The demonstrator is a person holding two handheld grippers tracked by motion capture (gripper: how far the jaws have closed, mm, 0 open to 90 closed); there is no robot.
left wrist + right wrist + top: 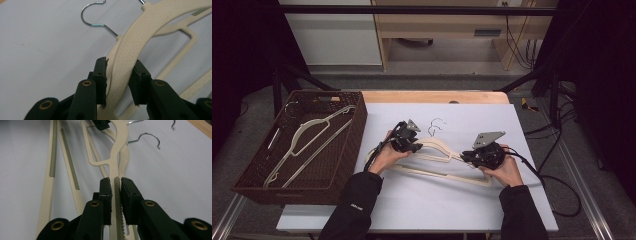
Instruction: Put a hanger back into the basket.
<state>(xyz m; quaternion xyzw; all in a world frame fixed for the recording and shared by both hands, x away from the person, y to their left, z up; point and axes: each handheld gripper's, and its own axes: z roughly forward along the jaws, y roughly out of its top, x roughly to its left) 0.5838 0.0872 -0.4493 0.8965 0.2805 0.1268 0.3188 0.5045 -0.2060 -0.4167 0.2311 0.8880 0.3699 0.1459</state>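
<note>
A cream hanger was held across the white surface, its long axis running from one gripper to the other, with its wire hook pointing away from the person. A second hanger of the same kind was seen lying just beneath and beside it, the two partly overlapped.

The right gripper was clamped on one arm of the hanger: its fingers were pressed onto the ribbed edge from both sides, with no gap left. From these fingers the hanger stretched straight ahead toward the neck.

The left gripper was set astride the other arm, close to the neck. Its fingers were drawn in around the textured plastic, one pad touching or nearly so and the other close against the far side; a firm pinch could not be confirmed. From here the hook lay ahead and to the left of the fingers.

The left gripper was judged the nearer to the hook, so any lift or turn of the hanger would be steered from that end.

A dark woven basket stood well to the left of the left fingers, with another hanger laid inside.
</note>
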